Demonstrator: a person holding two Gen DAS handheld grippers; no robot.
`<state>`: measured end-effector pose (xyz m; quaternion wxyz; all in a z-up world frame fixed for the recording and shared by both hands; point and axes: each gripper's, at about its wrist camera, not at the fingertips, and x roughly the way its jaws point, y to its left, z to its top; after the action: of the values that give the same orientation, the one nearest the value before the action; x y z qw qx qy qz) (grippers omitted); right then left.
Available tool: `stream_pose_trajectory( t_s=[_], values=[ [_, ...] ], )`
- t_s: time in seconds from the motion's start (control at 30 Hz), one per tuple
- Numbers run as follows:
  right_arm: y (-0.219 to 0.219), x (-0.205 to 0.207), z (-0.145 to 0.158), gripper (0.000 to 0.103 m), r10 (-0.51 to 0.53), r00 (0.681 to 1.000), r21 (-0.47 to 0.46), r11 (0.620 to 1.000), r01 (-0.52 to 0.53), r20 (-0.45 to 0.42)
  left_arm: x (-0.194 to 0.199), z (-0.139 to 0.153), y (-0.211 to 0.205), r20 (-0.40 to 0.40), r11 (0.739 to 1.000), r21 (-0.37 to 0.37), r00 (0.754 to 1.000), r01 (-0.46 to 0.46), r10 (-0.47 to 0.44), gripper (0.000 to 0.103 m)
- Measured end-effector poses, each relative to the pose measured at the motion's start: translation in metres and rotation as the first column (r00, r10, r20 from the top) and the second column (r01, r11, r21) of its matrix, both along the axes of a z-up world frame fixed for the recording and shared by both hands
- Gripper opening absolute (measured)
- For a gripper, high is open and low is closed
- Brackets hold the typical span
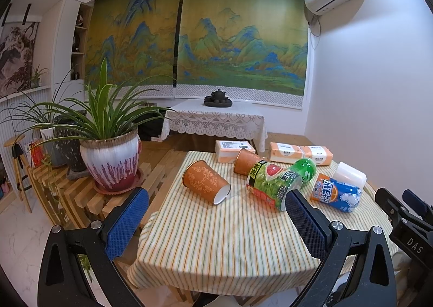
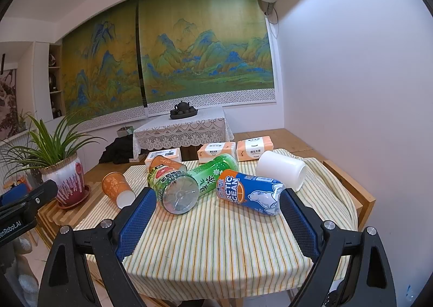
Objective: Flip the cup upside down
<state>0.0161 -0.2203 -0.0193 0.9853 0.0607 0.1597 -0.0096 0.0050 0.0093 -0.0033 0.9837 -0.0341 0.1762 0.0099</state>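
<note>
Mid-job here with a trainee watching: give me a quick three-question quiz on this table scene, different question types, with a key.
1. True or false: the near orange patterned paper cup stands upright on the striped tablecloth.
2. Which object lies nearest the right tool? A) white plastic cup B) blue and orange Arctic Ocean bottle C) potted plant in the white and purple ceramic pot
3. Fill in: the left tool is ____ and holds nothing.

Key: 1 false, it lies on its side; 2 B; 3 open.

Both wrist views look forward from the near edge of the table point(image 1: 216, 247), the left from further left; both share its clutter.
</note>
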Motion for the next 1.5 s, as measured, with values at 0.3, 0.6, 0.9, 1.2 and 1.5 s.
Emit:
stream_pose_trajectory(
  t_s=[0.3,0.6,0.9,1.2,1.5],
  values=[
    [0.001,0.0,-0.001,0.09,0.001,1.0,0.001,1.0,-0.001,-0.002,0.002,0.0,0.004,-0.006,1.0,-0.008,1.0,-0.01,0.01,0.102],
    [0.009,0.012,-0.007,0.09,0.043,0.999,0.011,0.999,-0.042,-0.025,0.007,-0.007,0.017,-0.026,0.999,-0.013,0.999,-0.039,0.039,0.102],
    [0.032,0.04,-0.013,0.091,0.155,0.987,0.033,0.988,-0.153,-0.049,0.012,-0.015,0.045,-0.058,0.994,-0.021,0.993,-0.105,0.104,0.102],
    [0.083,0.093,-0.02,0.091,0.321,0.94,0.035,0.947,-0.319,-0.114,0.011,-0.02,0.074,-0.072,0.987,-0.019,0.985,-0.157,0.155,0.102],
    [0.143,0.151,-0.034,0.091,0.394,0.9,-0.029,0.914,-0.405,-0.185,0.011,-0.022,0.101,-0.088,0.978,-0.021,0.974,-0.209,0.207,0.102]
  ],
)
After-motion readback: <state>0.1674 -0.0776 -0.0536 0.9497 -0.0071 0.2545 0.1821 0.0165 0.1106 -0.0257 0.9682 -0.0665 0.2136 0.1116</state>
